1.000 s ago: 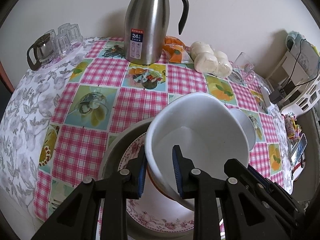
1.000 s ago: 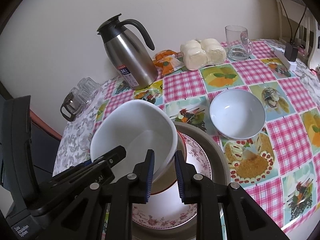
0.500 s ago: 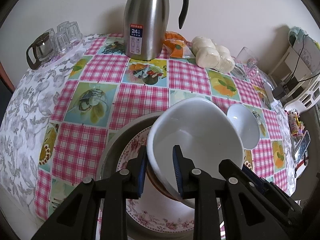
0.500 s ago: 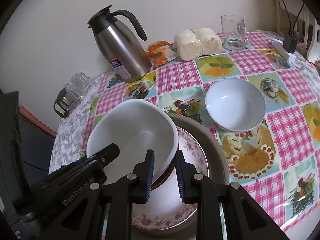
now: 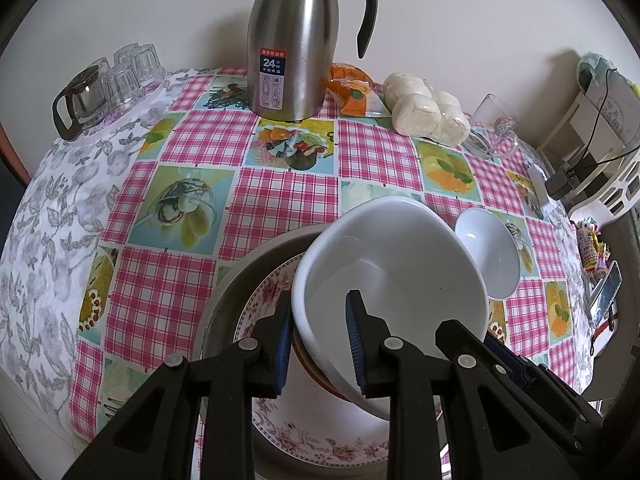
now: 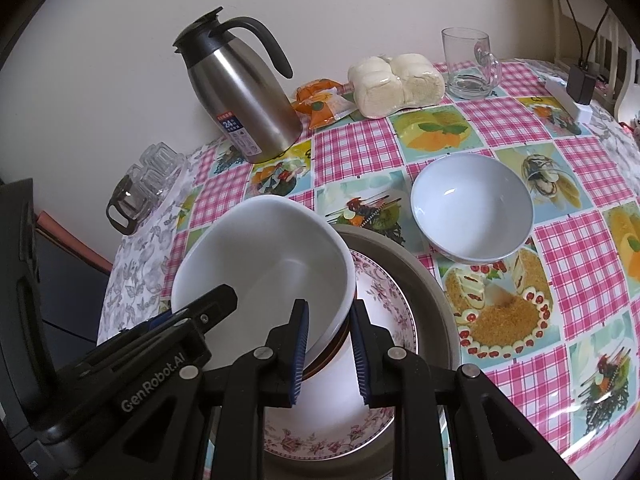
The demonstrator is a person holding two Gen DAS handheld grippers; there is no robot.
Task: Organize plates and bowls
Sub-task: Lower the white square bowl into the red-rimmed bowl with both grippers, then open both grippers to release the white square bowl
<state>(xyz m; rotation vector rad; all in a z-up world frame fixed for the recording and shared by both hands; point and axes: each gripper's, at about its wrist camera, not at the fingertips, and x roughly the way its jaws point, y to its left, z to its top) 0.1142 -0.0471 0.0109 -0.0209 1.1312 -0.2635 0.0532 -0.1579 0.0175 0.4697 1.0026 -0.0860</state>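
A large white bowl (image 5: 400, 280) (image 6: 264, 264) sits on a brown-rimmed bowl (image 6: 332, 352) inside a floral plate (image 5: 320, 440) (image 6: 380, 400), which rests on a grey plate (image 5: 240, 280) (image 6: 432, 288). My left gripper (image 5: 320, 344) straddles the white bowl's left rim, one finger inside and one outside. My right gripper (image 6: 330, 350) straddles its right rim the same way. Both pairs of jaws stand close on the rim. A smaller white bowl (image 6: 472, 208) (image 5: 488, 252) stands alone to the right on the tablecloth.
A steel thermos jug (image 5: 296, 40) (image 6: 240, 88) stands at the back. Beside it lie an orange snack pack (image 6: 324, 104) and bagged buns (image 6: 396, 84). A glass mug (image 6: 470, 64) is back right. Small glasses and a glass pot (image 5: 104, 84) are back left.
Both grippers and the white bowl have come down slightly onto the stack and drawn back toward me. The grip on the rim looks the same.
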